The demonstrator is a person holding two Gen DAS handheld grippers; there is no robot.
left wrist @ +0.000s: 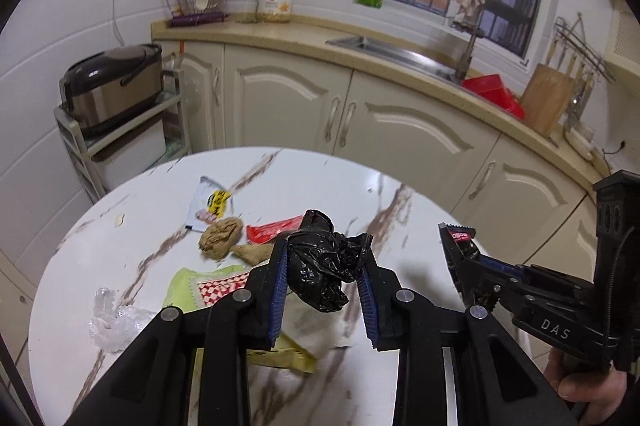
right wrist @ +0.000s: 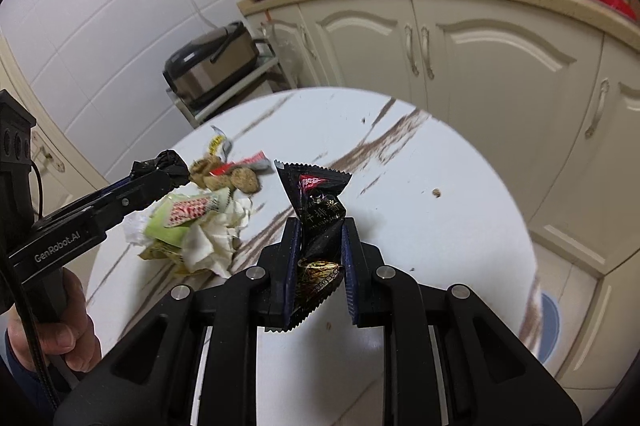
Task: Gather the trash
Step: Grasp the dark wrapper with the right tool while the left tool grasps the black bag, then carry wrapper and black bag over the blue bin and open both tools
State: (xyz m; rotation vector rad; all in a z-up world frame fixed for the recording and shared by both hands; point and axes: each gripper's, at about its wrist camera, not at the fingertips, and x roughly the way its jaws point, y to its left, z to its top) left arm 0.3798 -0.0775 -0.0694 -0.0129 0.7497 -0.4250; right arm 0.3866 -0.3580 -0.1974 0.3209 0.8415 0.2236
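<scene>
My left gripper [left wrist: 325,258] is shut on a crumpled black plastic bag [left wrist: 324,266] and holds it above the round marble table [left wrist: 320,178]. It also shows in the right wrist view [right wrist: 172,166]. My right gripper [right wrist: 320,230] is shut on a black snack wrapper [right wrist: 318,202], also seen at the right of the left wrist view [left wrist: 460,242]. Trash lies on the table: a white and yellow packet [left wrist: 210,204], brown lumps [left wrist: 222,236], a red wrapper [left wrist: 272,228], a green checked wrapper [left wrist: 208,286], clear plastic [left wrist: 114,318], and crumpled white paper [right wrist: 216,246].
Cream cabinets [left wrist: 360,114] and a counter with a sink [left wrist: 380,48] run behind the table. A rice cooker [left wrist: 114,82] sits on a shelf at the left. Crumbs [right wrist: 436,192] lie on the table's right side. The floor [right wrist: 568,266] is to the right.
</scene>
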